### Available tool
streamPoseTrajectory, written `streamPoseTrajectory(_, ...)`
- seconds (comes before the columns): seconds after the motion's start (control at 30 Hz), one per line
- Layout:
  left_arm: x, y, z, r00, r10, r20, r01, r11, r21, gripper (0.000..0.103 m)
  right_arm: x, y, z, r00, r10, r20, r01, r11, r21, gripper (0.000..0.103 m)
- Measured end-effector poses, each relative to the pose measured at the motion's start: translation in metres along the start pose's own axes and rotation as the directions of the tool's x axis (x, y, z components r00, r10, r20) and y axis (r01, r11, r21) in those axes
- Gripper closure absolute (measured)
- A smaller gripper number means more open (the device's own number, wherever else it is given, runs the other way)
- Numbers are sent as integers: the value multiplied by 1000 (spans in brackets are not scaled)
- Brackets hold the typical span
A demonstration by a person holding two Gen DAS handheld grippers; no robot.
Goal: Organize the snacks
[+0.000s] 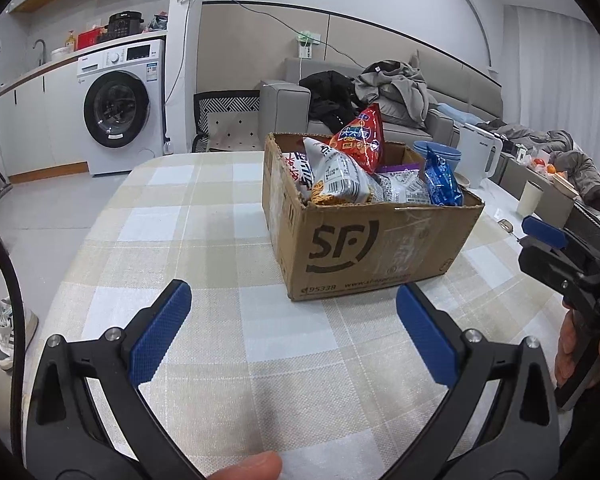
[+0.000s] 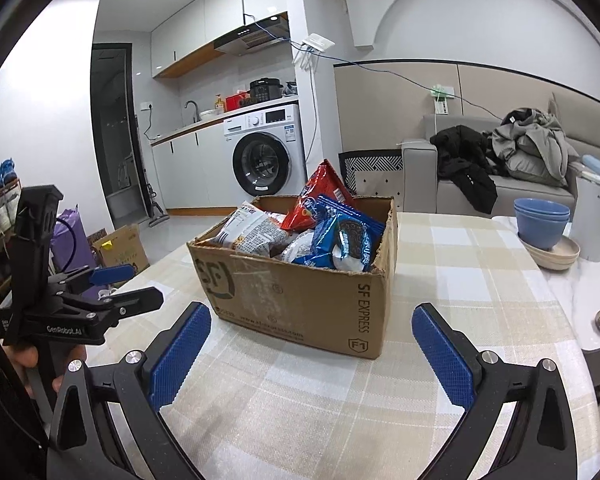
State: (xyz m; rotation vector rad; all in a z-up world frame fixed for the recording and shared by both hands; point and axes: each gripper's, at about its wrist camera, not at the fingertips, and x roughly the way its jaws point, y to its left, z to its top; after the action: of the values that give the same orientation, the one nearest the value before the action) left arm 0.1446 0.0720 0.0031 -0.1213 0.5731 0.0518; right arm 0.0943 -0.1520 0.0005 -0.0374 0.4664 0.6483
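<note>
Both grippers hang wide apart and empty over the checked table, the left gripper and right gripper each just short of the SF cardboard box. Judging by the task, pick one packet at a time, the blue Oreo pack or red chip bag, pinching a top edge; what lies beneath is probably more packets

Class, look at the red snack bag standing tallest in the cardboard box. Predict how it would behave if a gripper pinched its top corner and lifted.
The red snack bag looks puffy, so it is probably light for its size. Its glossy film may slip between the pads. It leans on neighbouring packets in the cardboard box, so it would likely sag and swing rather than stay stiff.
</note>
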Motion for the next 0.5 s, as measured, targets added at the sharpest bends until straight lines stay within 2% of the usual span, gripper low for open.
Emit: streamPoseTrajectory(0.5,-3,5,-5,998,15,66,-14,1000,-12,1,-1,0,-9,1000,-13,26,13,1000,-14,0)
